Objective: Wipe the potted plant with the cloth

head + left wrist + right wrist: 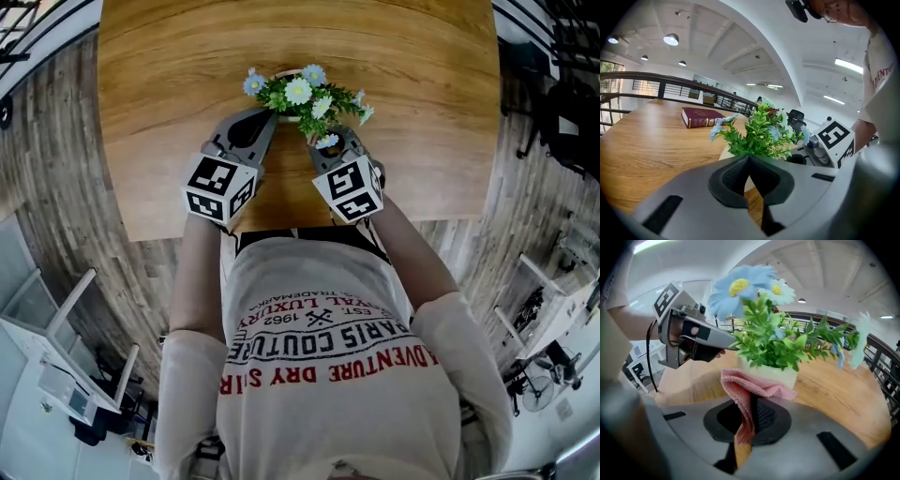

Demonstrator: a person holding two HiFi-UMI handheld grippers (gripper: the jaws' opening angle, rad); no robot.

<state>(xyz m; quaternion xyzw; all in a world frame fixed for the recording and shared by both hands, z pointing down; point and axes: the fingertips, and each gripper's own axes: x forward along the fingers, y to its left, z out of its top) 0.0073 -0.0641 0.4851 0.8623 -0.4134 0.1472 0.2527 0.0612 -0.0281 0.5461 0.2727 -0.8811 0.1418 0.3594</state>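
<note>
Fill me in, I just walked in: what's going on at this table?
A person stands at a wooden table with a gripper in each hand. The right hand-held gripper is shut on a pink cloth, which it holds up at the white pot of a small flowering plant. The left hand-held gripper is shut and empty, close by the pot's other side. A dark red book lies farther back on the table.
</note>
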